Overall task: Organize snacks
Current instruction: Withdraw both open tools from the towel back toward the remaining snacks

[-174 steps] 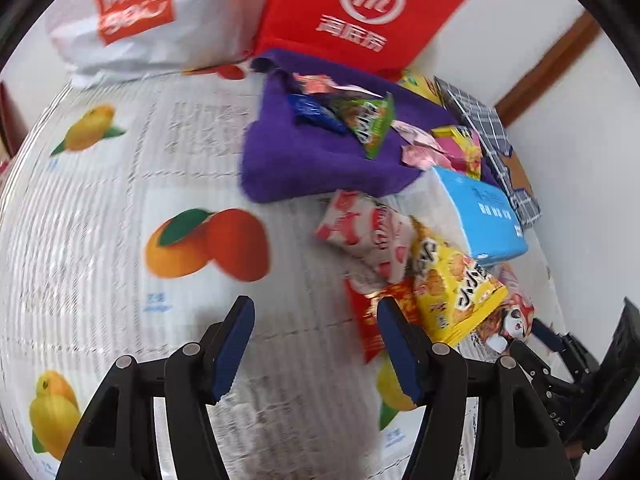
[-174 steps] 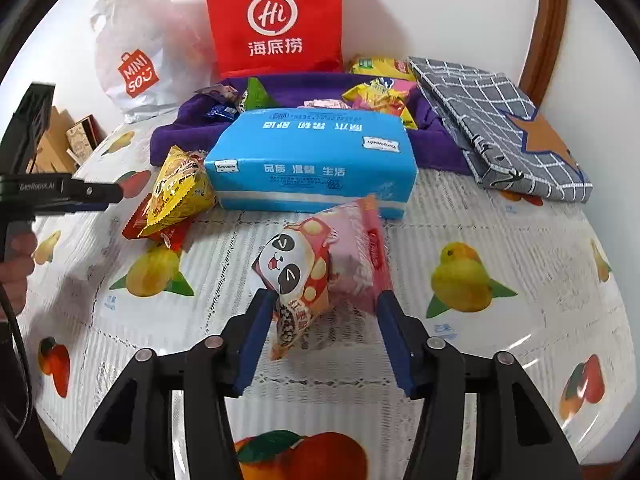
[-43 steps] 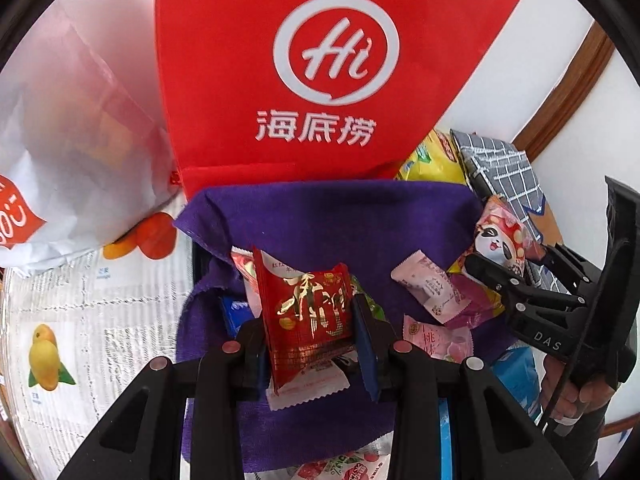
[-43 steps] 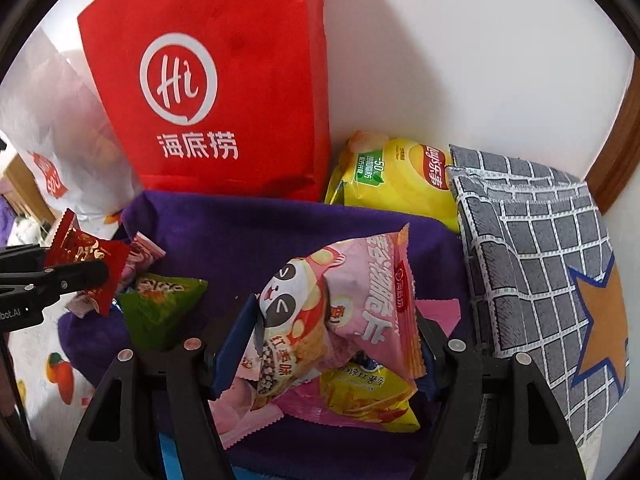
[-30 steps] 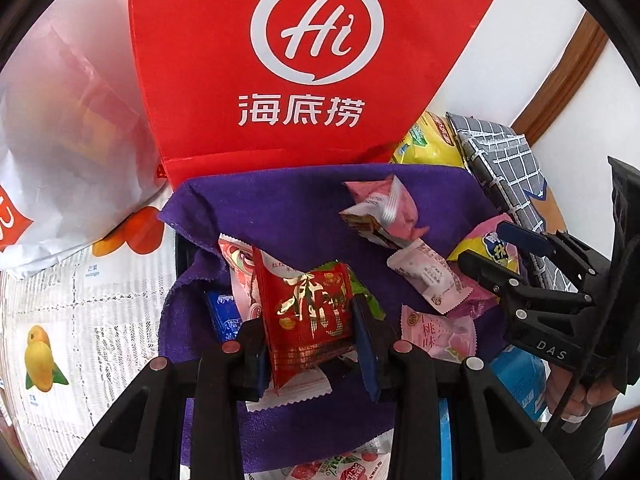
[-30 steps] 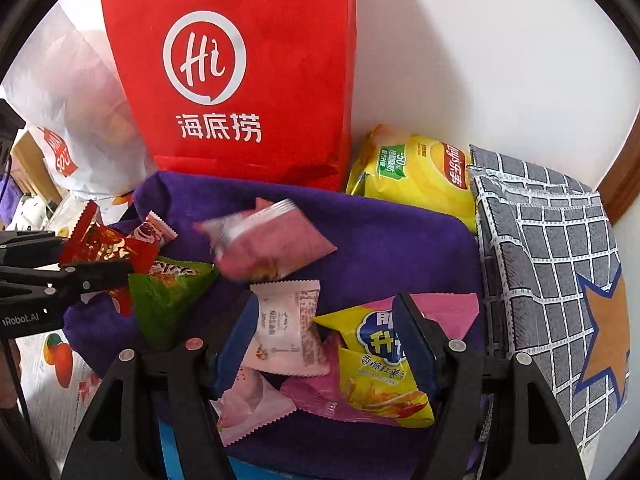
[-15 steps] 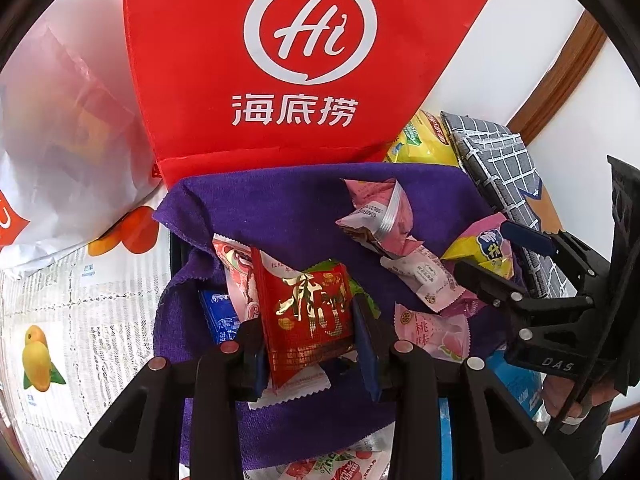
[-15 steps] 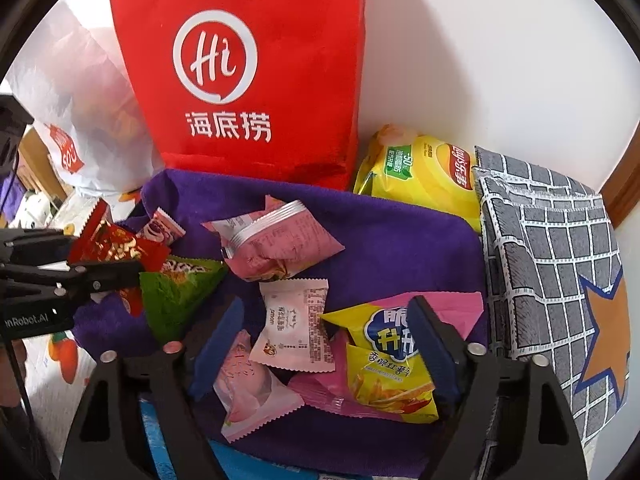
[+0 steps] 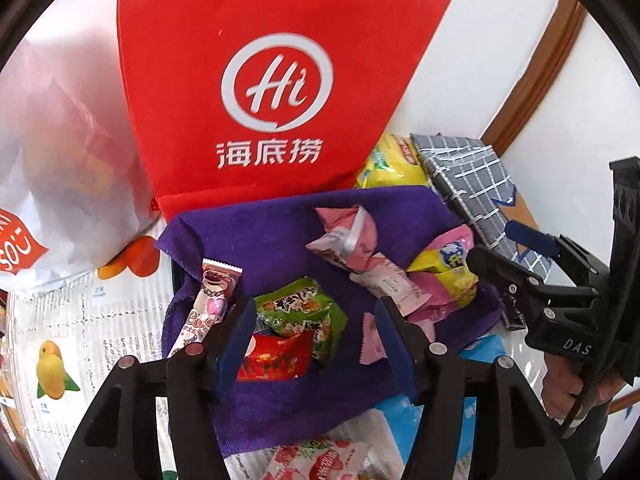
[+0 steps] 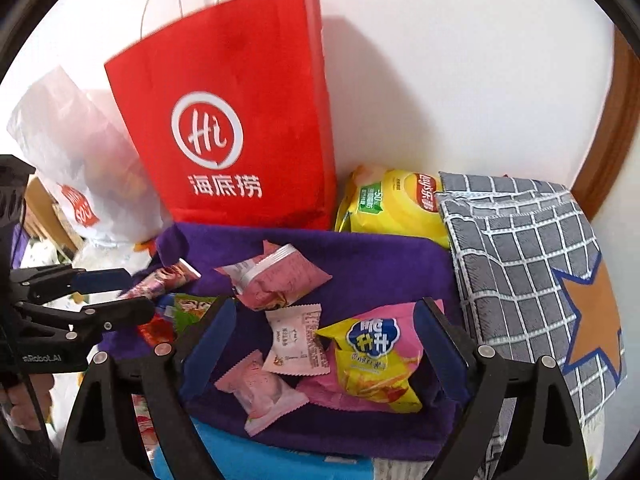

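Snacks (image 10: pixel 280 320) heaped on purple cloth (image 10: pixel 360 256), directly beneath both grippers; left gripper (image 9: pixel 316 336) just opening, red packet (image 9: pixel 276 356) dropped below, long axis crosswise; right gripper (image 10: pixel 324 340) agape, empty.

The left gripper (image 9: pixel 316 330) hangs over the purple cloth (image 9: pixel 280 232), its jaws just opened, and the red snack packet (image 9: pixel 276 356) lies loose on the cloth between them beside a green packet (image 9: pixel 304 312); the right gripper (image 9: pixel 516 248) hovers empty at the far side
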### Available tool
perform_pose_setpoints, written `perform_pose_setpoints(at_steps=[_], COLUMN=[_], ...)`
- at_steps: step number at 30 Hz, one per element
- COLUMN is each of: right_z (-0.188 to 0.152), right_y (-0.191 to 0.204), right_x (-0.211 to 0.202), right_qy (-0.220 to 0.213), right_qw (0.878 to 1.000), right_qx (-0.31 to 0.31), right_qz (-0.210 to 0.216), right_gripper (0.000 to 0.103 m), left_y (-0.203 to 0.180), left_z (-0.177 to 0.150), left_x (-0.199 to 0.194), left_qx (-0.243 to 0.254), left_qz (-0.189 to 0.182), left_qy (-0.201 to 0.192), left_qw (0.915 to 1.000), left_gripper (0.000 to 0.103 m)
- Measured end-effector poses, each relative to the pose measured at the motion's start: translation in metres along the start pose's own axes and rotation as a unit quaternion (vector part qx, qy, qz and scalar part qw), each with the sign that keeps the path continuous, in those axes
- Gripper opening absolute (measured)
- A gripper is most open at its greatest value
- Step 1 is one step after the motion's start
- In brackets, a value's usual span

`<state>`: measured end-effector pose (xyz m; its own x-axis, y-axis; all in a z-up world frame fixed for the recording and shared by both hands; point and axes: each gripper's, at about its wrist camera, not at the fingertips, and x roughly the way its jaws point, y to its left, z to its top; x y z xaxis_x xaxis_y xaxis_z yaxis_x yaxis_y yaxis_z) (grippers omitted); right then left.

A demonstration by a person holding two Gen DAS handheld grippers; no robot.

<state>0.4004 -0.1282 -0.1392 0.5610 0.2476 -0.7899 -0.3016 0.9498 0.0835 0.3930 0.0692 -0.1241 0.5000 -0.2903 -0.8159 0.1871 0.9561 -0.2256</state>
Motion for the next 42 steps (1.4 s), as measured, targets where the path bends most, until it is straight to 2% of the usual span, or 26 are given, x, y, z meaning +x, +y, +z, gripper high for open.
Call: perform_pose_setpoints(at_steps=[6, 8, 11, 15, 20, 27, 30, 33, 42], right_z=[-0.015, -0.021, -0.031, -0.047, -0.069, -0.096, -0.102, -0.108, -0.128], right_y=[0.0, 0.0, -0.004, -0.011, -0.015, -0.003, -0.001, 0.0, 0.016], right_x=[-0.033, -0.041, -0.049, -0.069, -0.099, -0.125, -0.128, -0.131, -0.133], right_qy=[-0.026, -0.019, 0.016, 0.023, 0.013, -0.011, -0.006, -0.003, -0.009], right_qw=[0.999, 0.999, 0.998, 0.996, 0.993, 0.995, 0.994, 0.993, 0.994], right_qx=[0.006, 0.009, 0.023, 0.059, 0.102, 0.082, 0.092, 0.109, 0.104], right_qz=[-0.022, -0.031, -0.048, -0.065, -0.057, -0.059, -0.06, -0.042, -0.022], right_gripper=[0.09, 0.09, 0.09, 0.09, 0.09, 0.09, 0.09, 0.09, 0.09], left_y=[-0.013, -0.017, -0.024, -0.035, -0.047, -0.054, -0.054, -0.055, -0.046], left_z=[0.0, 0.0, -0.001, -0.002, -0.014, -0.033, -0.043, -0.052, -0.082], left_x=[-0.024, -0.032, -0.045, -0.063, -0.085, -0.097, -0.105, -0.111, -0.118], left_qx=[0.015, 0.018, 0.025, 0.034, 0.05, 0.067, 0.068, 0.068, 0.062], left_qz=[-0.009, -0.011, -0.015, -0.016, -0.017, -0.003, -0.002, -0.002, 0.016], left_qy=[-0.016, -0.021, -0.027, -0.035, -0.045, -0.039, -0.042, -0.042, -0.032], left_qw=[0.9997, 0.9996, 0.9992, 0.9987, 0.9976, 0.997, 0.9968, 0.9968, 0.9974], left_gripper=[0.06, 0.06, 0.06, 0.06, 0.061, 0.061, 0.061, 0.061, 0.061])
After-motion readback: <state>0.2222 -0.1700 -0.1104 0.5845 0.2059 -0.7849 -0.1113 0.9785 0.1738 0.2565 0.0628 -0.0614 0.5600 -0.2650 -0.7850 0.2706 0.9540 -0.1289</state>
